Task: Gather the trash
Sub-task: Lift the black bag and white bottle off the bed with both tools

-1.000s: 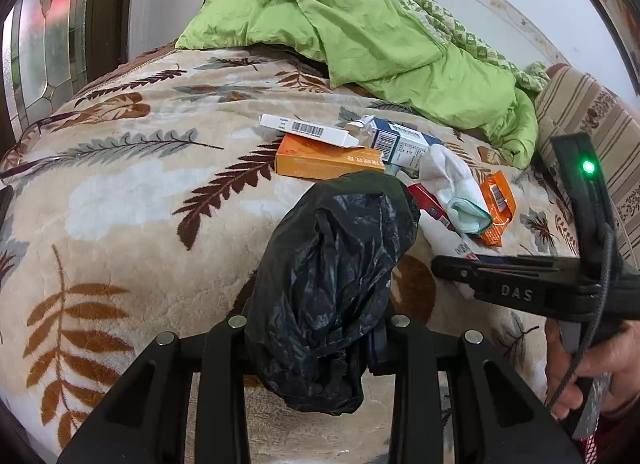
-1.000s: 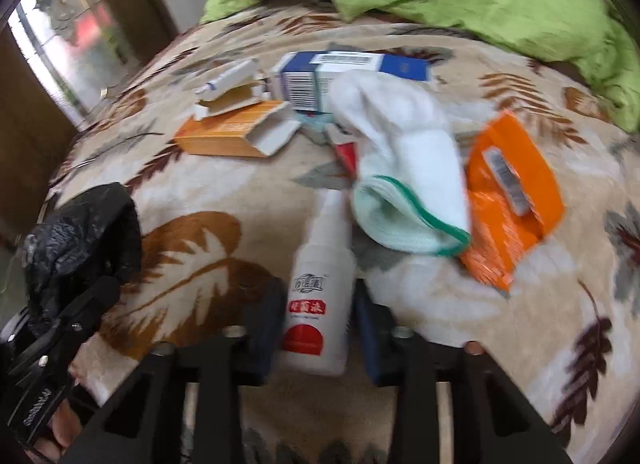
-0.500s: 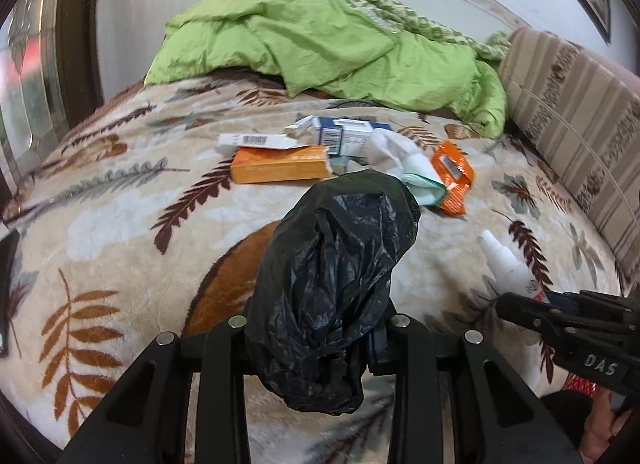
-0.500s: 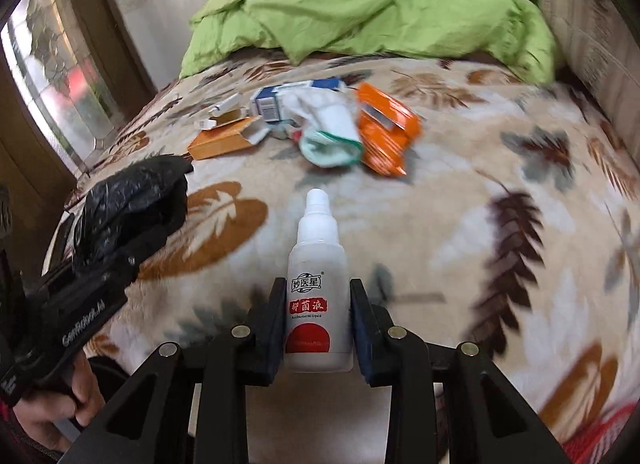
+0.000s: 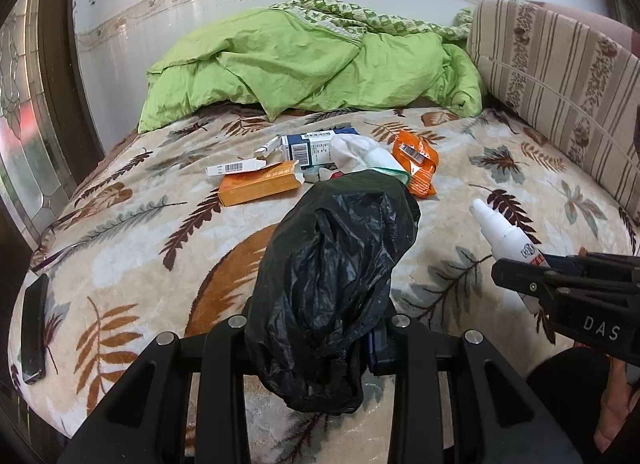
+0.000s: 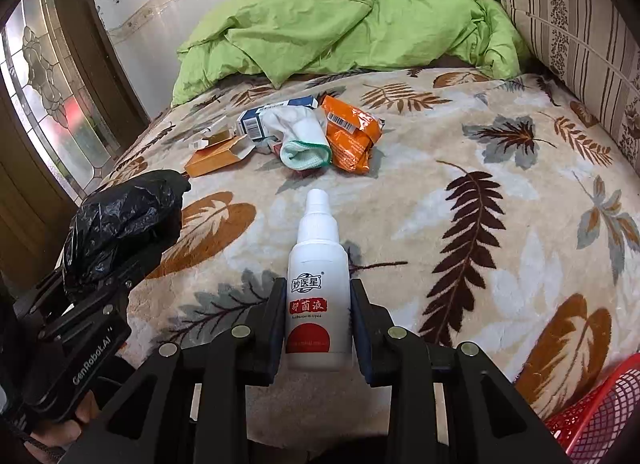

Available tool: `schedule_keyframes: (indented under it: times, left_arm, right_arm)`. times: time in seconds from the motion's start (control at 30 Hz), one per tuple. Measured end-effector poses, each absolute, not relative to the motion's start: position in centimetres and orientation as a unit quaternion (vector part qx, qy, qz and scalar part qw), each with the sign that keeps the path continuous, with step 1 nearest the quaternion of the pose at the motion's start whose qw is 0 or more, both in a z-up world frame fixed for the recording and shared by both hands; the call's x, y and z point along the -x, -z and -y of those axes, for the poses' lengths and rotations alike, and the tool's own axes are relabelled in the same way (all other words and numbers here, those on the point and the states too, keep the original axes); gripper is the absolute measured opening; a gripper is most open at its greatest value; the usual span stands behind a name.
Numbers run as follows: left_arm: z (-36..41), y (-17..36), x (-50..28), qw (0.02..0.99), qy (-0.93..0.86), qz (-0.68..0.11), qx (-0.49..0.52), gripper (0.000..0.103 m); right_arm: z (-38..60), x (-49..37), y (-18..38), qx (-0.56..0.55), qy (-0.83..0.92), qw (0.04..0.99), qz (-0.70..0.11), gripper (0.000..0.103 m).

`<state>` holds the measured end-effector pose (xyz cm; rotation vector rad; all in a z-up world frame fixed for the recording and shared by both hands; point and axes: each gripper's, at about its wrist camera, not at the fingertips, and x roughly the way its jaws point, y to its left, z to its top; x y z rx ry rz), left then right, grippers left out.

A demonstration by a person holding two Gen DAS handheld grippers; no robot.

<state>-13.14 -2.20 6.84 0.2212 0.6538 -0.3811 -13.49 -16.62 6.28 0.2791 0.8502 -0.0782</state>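
My left gripper [image 5: 316,328] is shut on a crumpled black plastic bag [image 5: 328,264], held above the bed's near edge; the bag also shows in the right wrist view [image 6: 120,224]. My right gripper [image 6: 318,316] is shut on a white spray bottle [image 6: 318,284] with a red label, lifted off the blanket; the bottle also shows in the left wrist view [image 5: 504,236]. Trash lies mid-bed: an orange box [image 5: 260,186], a blue-white carton [image 5: 312,148], a white sock [image 6: 304,136] and an orange wrapper [image 6: 352,136].
A leaf-patterned blanket [image 6: 480,204] covers the bed. A green duvet [image 5: 312,64] is heaped at the back and a striped cushion [image 5: 560,76] stands at the right. A dark phone [image 5: 34,322] lies at the left edge. A red mesh basket [image 6: 600,412] sits low right.
My right gripper closed on the spray bottle, lifted it off the blanket and pulled it back from the pile. Both grippers drew back toward the bed's near edge.
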Motion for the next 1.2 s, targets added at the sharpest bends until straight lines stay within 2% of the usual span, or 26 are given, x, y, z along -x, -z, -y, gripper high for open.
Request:
schedule_keyframes:
  times: [1.2]
  left_arm:
    - [2.22, -6.42, 13.08, 0.922, 0.177, -0.326, -0.115, 0.031]
  right_arm:
    - [17.28, 13.74, -6.16, -0.153, 0.04, 0.9, -0.405, 0.032]
